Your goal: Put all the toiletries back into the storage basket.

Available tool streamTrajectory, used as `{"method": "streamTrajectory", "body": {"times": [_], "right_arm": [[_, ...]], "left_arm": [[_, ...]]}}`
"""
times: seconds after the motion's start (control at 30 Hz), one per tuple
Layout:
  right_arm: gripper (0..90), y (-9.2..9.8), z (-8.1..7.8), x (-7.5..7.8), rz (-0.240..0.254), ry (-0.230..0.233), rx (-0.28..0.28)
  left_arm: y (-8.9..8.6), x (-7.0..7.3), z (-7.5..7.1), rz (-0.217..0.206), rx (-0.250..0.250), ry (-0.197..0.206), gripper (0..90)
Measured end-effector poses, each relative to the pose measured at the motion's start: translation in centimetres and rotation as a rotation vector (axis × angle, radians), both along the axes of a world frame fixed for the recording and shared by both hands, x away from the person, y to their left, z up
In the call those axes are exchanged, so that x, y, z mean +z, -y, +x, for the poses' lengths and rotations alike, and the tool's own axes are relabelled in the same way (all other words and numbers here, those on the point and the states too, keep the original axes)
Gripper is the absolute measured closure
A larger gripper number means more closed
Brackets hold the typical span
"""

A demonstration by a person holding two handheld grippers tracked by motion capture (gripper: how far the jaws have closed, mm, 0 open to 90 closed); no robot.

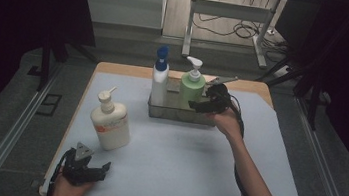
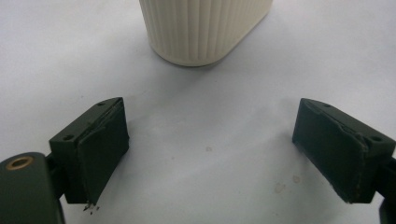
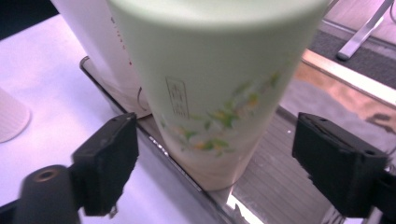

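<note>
at centre frame of the right gripper view, the upright green bottle point(image 3: 219, 93) stands between the wide, untouching jaws of the right gripper point(image 3: 215, 163), inside the metal tray point(image 3: 275, 186).

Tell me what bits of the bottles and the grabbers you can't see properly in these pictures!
- Green bottle: right gripper view cuts off its pump at the top edge; the print is blurred.
- Cream bottle: left gripper view shows just its ribbed base; the rest is past the top edge.
- Blue-capped bottle: label too small in the high view.
- Metal tray: the bottles hide its floor.
- Right gripper: blurred.
</note>
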State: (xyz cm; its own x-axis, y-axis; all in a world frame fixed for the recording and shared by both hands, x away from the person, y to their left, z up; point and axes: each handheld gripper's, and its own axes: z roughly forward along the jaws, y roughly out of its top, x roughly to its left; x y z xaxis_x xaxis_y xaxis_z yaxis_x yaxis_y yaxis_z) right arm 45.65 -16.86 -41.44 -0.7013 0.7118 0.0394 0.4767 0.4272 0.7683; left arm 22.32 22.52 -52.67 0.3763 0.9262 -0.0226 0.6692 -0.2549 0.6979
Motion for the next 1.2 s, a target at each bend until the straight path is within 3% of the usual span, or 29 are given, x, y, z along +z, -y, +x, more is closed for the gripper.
{"method": "streamTrajectory", "body": {"times": [0.27, 0.33, 0.4, 0.77, 1.2], "right_arm": [[43.2, 2.0, -0.9, 0.3, 0.002, 0.001, -0.026], [46.0, 2.3, -1.0, 0.3, -0.003, -0.005, -0.037], [55.4, 2.7, -1.0, 0.3, -0.012, 0.001, -0.043], [86.9, 2.8, 0.3, -0.6, -0.051, 0.003, -0.116], [89.5, 1.8, 2.4, -1.5, -0.040, -0.045, -0.160]], "left_arm": [[0.0, 0.0, 0.0, 0.001, 0.001, 0.001, 10.3], [0.0, 0.0, 0.0, 0.000, 0.000, 0.000, 10.3], [0.0, 0.0, 0.0, 0.001, 0.001, 0.001, 10.3], [0.0, 0.0, 0.0, 0.000, 0.001, 0.001, 10.3], [0.0, 0.0, 0.0, 0.001, 0.001, 0.000, 10.3]]}}
